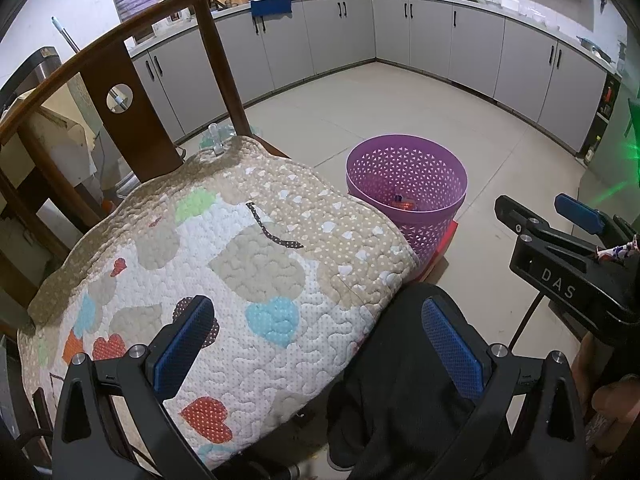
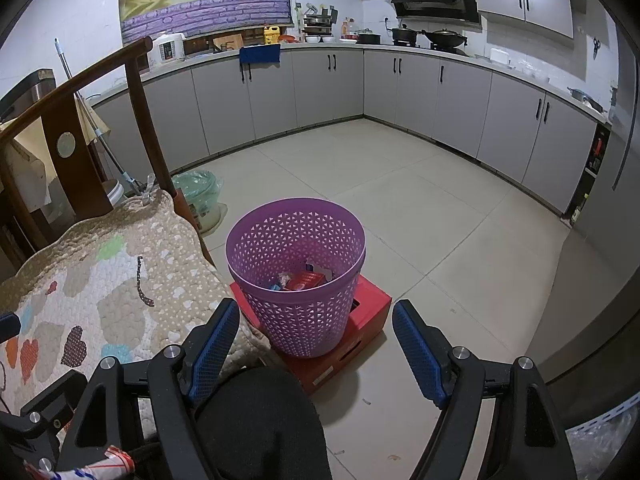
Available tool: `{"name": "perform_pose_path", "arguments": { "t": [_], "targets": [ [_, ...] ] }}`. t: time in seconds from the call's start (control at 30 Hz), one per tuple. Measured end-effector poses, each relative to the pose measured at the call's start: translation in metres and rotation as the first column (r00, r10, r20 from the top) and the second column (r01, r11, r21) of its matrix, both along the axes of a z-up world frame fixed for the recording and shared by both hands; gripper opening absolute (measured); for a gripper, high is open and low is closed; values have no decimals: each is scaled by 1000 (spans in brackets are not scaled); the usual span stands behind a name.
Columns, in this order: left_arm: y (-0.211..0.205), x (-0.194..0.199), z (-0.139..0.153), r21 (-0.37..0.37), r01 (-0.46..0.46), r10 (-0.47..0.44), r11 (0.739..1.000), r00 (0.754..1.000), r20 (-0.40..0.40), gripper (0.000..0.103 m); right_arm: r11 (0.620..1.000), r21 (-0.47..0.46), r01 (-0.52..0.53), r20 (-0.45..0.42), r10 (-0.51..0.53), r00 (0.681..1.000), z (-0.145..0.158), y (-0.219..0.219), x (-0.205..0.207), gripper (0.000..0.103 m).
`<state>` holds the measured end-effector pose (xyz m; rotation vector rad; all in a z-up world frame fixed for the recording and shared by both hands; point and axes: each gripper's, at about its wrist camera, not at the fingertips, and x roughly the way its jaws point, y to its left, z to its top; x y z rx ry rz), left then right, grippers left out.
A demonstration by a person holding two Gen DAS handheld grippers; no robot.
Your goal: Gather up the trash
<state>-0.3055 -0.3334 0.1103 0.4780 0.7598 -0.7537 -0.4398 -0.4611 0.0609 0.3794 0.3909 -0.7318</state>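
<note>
A purple lattice basket [image 1: 406, 196] [image 2: 296, 276] stands on a red box [image 2: 368, 312] on the tiled floor, beside the chair. Inside it lie a red packet [image 2: 306, 280] and other scraps. My left gripper [image 1: 318, 346] hangs open over the quilted chair cushion [image 1: 240, 260] and a black-trousered knee [image 1: 400, 360], with nothing between its pads. My right gripper [image 2: 316, 348] [image 1: 540, 206] is open too, pointing at the basket from just short of it, jaws empty. A crumpled white, red and blue wrapper [image 1: 616, 252] [image 2: 112, 460] sits by the right gripper's body, outside the jaws.
The wooden chair back [image 1: 124, 92] rises at the left. A bucket lined with a green bag [image 2: 198, 196] and a mop stand behind the chair. Grey cabinets [image 2: 328, 88] ring the room, with open tiled floor [image 2: 440, 220] beyond the basket.
</note>
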Motion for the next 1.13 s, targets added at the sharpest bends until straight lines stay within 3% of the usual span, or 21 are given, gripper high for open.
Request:
{"name": "perform_pose_path", "arguments": {
  "t": [1.13],
  "targets": [
    [-2, -2, -7, -5, 31, -31, 1000, 999, -43, 103, 1000, 24, -10, 4, 9, 1000, -7, -1, 2, 83]
  ]
}}
